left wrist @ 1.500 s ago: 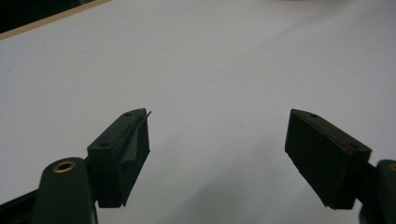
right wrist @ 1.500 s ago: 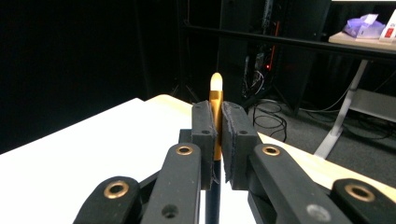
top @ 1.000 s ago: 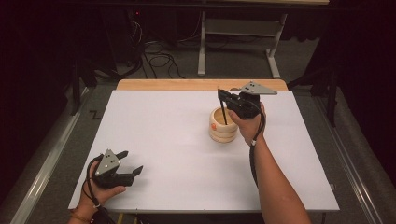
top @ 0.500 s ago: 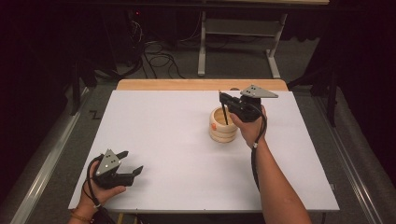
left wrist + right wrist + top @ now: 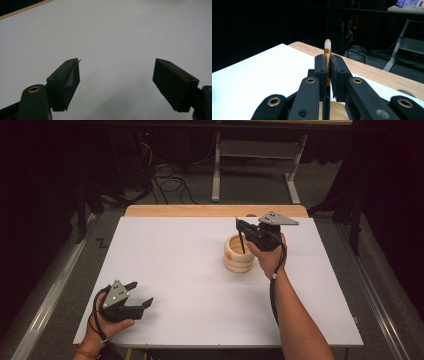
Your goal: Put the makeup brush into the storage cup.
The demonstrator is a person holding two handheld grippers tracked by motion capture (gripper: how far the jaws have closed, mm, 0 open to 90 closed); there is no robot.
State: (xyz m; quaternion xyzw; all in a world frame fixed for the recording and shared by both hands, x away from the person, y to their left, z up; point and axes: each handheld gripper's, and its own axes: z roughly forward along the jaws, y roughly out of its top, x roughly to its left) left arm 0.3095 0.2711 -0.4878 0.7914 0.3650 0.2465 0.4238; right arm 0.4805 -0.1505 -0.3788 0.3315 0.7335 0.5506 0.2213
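A round wooden cup [image 5: 238, 254] stands on the white table, right of centre. My right gripper [image 5: 240, 224] hovers just above its rim, shut on a thin dark brush [image 5: 242, 242] whose handle reaches down into the cup. In the right gripper view the jaws of the right gripper [image 5: 329, 62] pinch the brush's gold ferrule, and its pale tip [image 5: 327, 47] points up. A bit of the cup [image 5: 337, 110] shows below the jaws. My left gripper [image 5: 142, 293] rests near the table's front left corner, open. In the left gripper view the left gripper [image 5: 116, 75] has bare table between its jaws.
A white sheet [image 5: 190, 270] covers the table, with a wooden strip [image 5: 215, 210] along its far edge. Beyond it stand a metal table frame [image 5: 217, 175] and cables on the dark floor [image 5: 170, 185].
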